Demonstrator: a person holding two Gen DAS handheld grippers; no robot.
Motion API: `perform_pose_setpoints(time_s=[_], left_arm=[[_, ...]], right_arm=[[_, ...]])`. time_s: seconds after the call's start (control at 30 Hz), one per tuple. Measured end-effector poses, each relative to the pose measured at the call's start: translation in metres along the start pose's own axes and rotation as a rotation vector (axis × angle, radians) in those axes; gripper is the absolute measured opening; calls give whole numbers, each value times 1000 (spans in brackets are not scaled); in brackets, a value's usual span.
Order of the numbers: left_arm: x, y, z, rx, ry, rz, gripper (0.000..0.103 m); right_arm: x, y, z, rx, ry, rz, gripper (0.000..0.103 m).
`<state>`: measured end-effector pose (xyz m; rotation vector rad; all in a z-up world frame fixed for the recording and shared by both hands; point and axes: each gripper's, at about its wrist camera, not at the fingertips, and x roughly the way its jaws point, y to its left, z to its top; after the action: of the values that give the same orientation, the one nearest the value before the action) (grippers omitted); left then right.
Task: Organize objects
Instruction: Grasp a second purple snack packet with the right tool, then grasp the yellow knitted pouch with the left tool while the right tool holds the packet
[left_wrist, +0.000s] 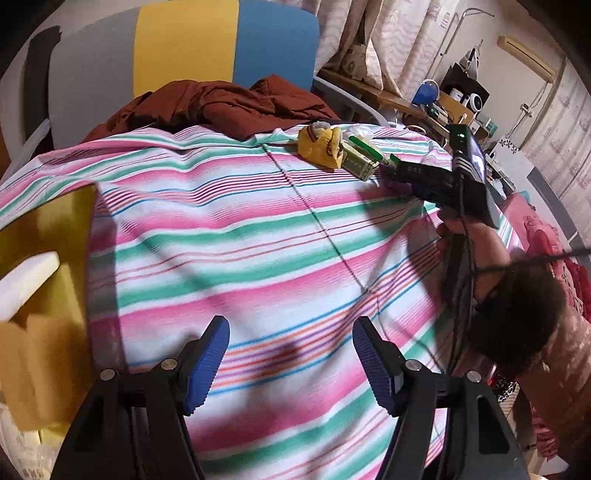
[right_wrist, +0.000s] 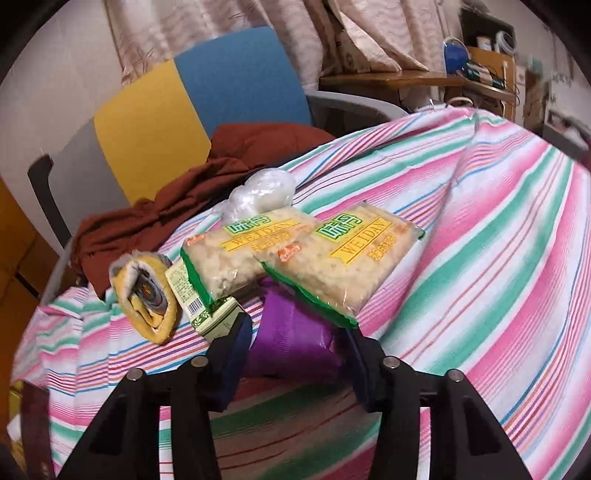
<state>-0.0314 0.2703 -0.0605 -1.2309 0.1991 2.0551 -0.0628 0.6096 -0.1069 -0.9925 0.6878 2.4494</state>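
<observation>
Right claw (right_wrist: 295, 334) is reaching down over a purple soft pack (right_wrist: 291, 339), which is lying between its two dark pads; the jaws are standing narrowed around it, but whether the pads are already pressing on the purple material cannot be told from the right wrist view. That purple thing is looking soft and pillowy with a slick sheen, so it is likely squashing under pressure and possibly sliding; taking it across its middle, where it is fullest, seems the safer hold. Just beyond the claw's tips, two clear bags of pale crumbly food with green ends and yellow labels (right_wrist: 332, 266) are resting partly over the purple pack, so they are likely shifting or sliding off if it is lifted. They look light, crinkly and slippery, with contents that may crush. Beyond and to the left of the claw, a small green-and-cream carton (right_wrist: 207, 314) is sitting stiff-edged and easy to pinch, and further left a rolled yellow cloth (right_wrist: 147, 295) is lying soft and forgiving. Behind the bags a crumpled clear plastic wad (right_wrist: 258, 195) is sitting, and further back a heap of rust-brown fabric (right_wrist: 177, 221). Everything is resting on the striped sheet (right_wrist: 461, 258) of a bed. Left claw (left_wrist: 291, 365) is hovering well short of the cluster with its blue pads (left_wrist: 207, 362) wide apart and nothing between them, a yellow box (left_wrist: 48, 229) lying off to its left.
</observation>
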Motion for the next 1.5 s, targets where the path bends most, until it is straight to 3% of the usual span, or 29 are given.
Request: perform_pose_setpoints(time_s=[0.27, 0.4, 0.6, 0.9, 1.0, 1.1, 1.2, 1.33, 1.5], left_arm=[[47, -17, 51, 20, -28, 7, 71], [78, -23, 85, 9, -33, 39, 80], [113, -33, 137, -6, -71, 46, 82], [157, -59, 194, 160, -162, 138, 83], [173, -60, 195, 192, -150, 112, 83], [172, -54, 188, 150, -203, 55, 71], [170, -49, 187, 116, -216, 53, 56], [172, -42, 184, 83, -200, 38, 48], [165, -46, 172, 115, -213, 52, 43]], right_arm=[[-28, -9, -28, -52, 9, 28, 46], [-29, -16, -34, -31, -17, 41, 46], [-32, -11, -40, -61, -42, 13, 46], [-32, -17, -41, -43, -59, 36, 46], [-31, -16, -41, -45, -63, 33, 46], [-31, -15, -42, -50, -67, 29, 46], [-32, -16, -42, -47, -70, 32, 46], [-32, -15, -42, -53, -71, 25, 46], [-33, -13, -43, -65, -74, 10, 46]])
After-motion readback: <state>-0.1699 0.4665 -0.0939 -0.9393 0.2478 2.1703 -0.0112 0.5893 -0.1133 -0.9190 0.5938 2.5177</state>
